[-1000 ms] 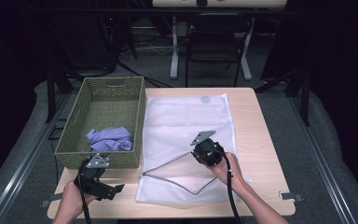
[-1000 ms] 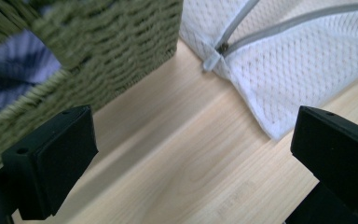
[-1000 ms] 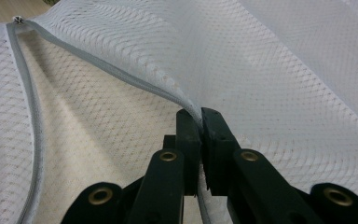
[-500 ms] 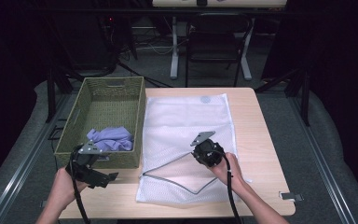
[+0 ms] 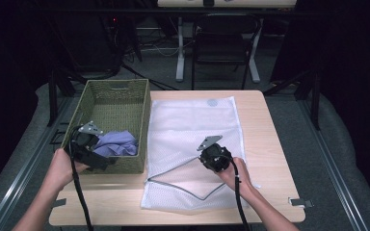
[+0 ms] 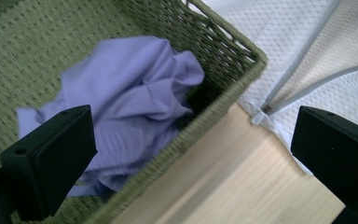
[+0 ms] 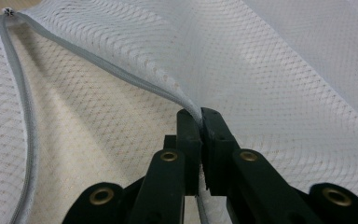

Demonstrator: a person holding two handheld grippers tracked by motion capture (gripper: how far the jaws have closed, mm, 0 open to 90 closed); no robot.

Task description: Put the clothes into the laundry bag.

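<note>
A white mesh laundry bag point(image 5: 192, 130) lies flat on the wooden table, its grey zipper point(image 5: 173, 166) undone. My right gripper point(image 5: 211, 155) is shut on the bag's upper zipper edge point(image 7: 135, 79) and lifts it, so the mouth gapes. A crumpled lavender cloth point(image 5: 118, 143) rests in the near end of the green woven basket point(image 5: 113, 94). My left gripper point(image 5: 99, 156) hovers over the basket's near rim, open and with nothing in it. In the left gripper view the jaws stand wide apart above the lavender cloth point(image 6: 135, 107) and the basket corner point(image 6: 242, 70).
The basket sits at the table's left, touching the bag's left edge. Bare wood point(image 5: 270, 134) runs along the right and front of the table. A black chair point(image 5: 221, 43) and table legs stand behind the table.
My left gripper has risen from the table's front left corner and moved forward to the basket's near rim. The right gripper has kept still with the bag's edge in it.
</note>
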